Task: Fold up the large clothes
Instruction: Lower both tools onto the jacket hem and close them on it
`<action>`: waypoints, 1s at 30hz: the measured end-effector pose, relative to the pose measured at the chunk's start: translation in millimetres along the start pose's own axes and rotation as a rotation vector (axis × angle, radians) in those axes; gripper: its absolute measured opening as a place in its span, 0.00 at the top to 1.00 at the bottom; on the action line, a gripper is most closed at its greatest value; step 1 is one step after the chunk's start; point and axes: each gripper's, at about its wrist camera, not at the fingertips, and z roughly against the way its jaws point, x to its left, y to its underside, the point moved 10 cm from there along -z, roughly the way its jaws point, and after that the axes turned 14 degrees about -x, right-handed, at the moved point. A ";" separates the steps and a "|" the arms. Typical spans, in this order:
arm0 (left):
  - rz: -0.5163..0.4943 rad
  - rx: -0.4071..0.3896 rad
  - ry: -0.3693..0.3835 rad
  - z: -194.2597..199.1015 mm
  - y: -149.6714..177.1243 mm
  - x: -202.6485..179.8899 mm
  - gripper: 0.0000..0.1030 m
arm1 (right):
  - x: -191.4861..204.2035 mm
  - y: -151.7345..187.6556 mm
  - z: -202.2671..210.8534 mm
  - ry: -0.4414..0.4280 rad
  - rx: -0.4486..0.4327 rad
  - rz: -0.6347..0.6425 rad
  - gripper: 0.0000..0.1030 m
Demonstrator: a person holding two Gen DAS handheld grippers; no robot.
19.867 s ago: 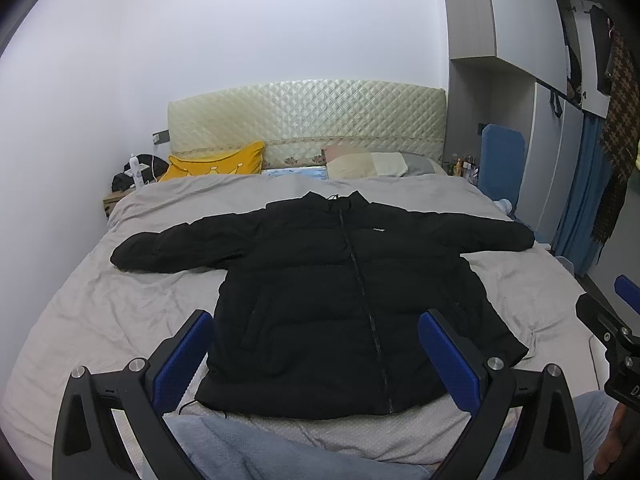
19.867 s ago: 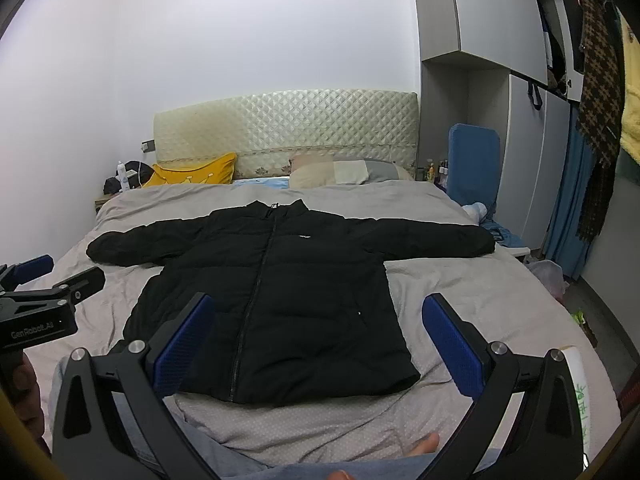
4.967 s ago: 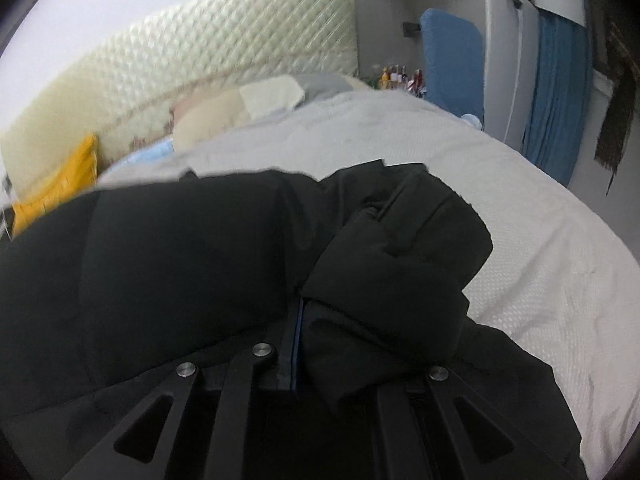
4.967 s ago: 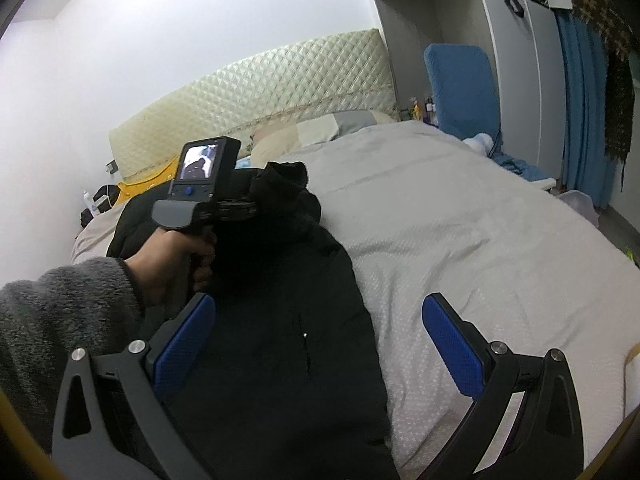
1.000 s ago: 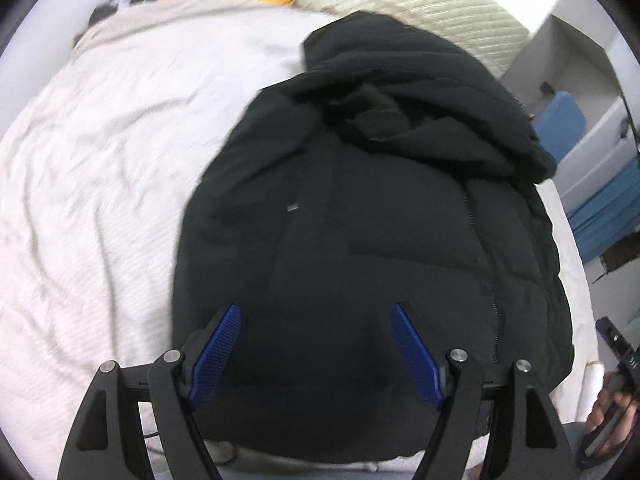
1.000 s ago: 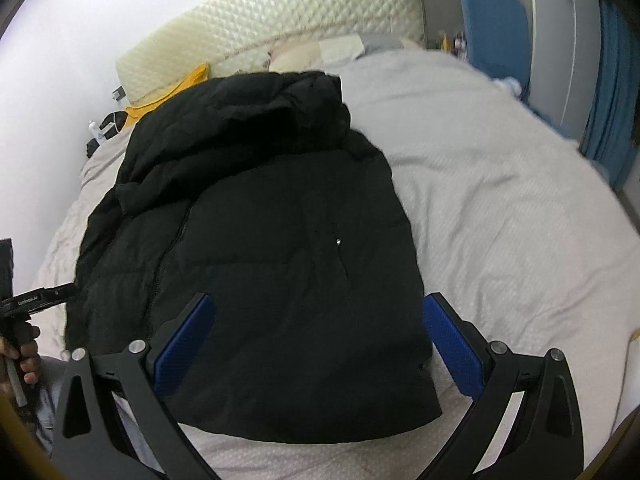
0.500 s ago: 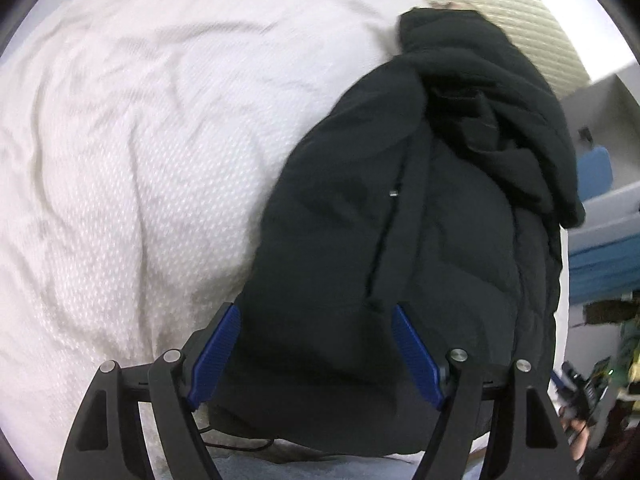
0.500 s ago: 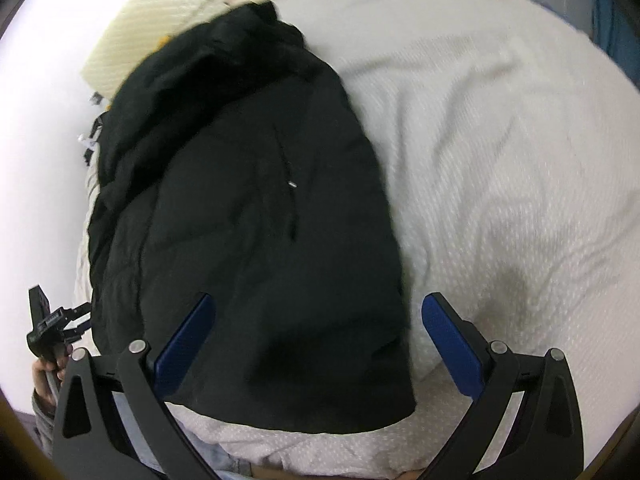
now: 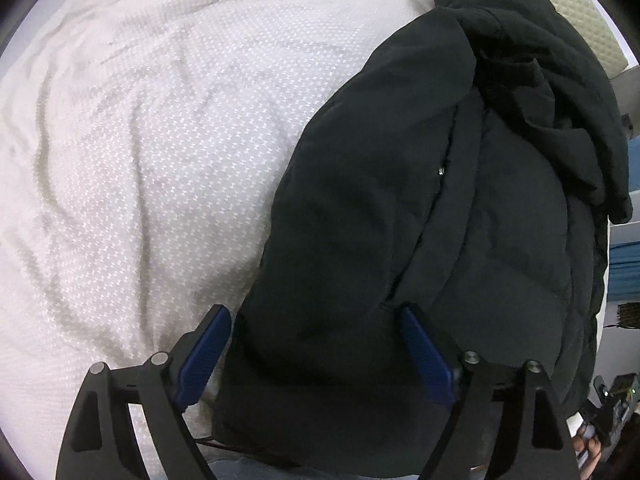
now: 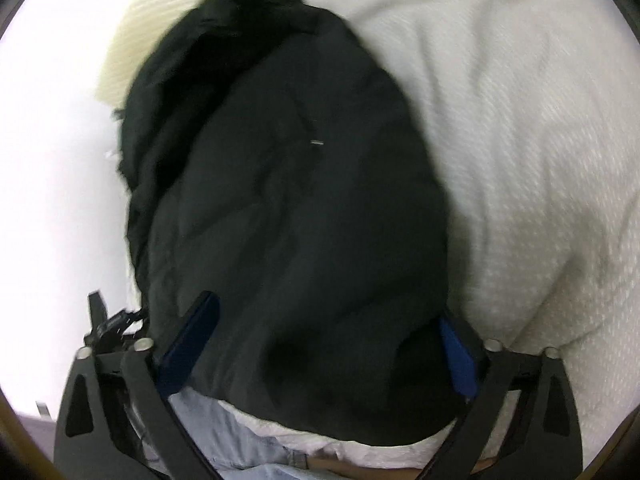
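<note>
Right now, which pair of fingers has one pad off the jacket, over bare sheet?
The left gripper: its outer blue pad sits over the white bedsheet beside the black puffer jacket, jaws opening. The right gripper straddles the jacket's hem corner, jaws closing.

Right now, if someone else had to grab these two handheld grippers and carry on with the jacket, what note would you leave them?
Left gripper: jaws opening, straddling the jacket's near left hem corner, not pinching it.
Right gripper: jaws closing around the near right hem, pads not yet pressing.
Black jacket: lies lengthwise on the bed sheet, sleeves already folded in and bunched at the collar end.
Done: sleeves in, body narrowed.
Left: probably grip both hem corners and fold the bottom up toward the collar, then tidy.
</note>
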 end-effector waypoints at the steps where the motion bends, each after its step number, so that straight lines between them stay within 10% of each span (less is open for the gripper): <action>1: -0.002 -0.002 -0.006 -0.8 0.3 -2.7 0.15 | 7.2 -0.3 4.1 -0.017 -0.018 0.023 0.18; 6: 0.030 0.029 0.003 -7.1 2.8 -6.8 0.13 | 29.3 1.6 7.7 -0.092 -0.037 0.073 0.25; 16: 0.059 0.149 0.195 -18.4 2.5 -28.6 0.14 | -26.0 12.6 -15.4 0.174 0.018 0.049 0.20; 20: 0.015 0.130 0.266 -9.6 2.8 -51.5 0.31 | -6.9 15.9 -19.7 0.087 0.026 0.045 0.21; 25: -0.036 0.109 0.321 -9.9 8.9 -66.0 0.54 | 8.9 16.4 -18.2 0.084 -0.011 0.134 0.60; 30: -0.090 0.058 0.334 -7.1 12.7 -80.3 0.82 | 23.0 14.5 -8.3 0.091 -0.083 0.214 0.78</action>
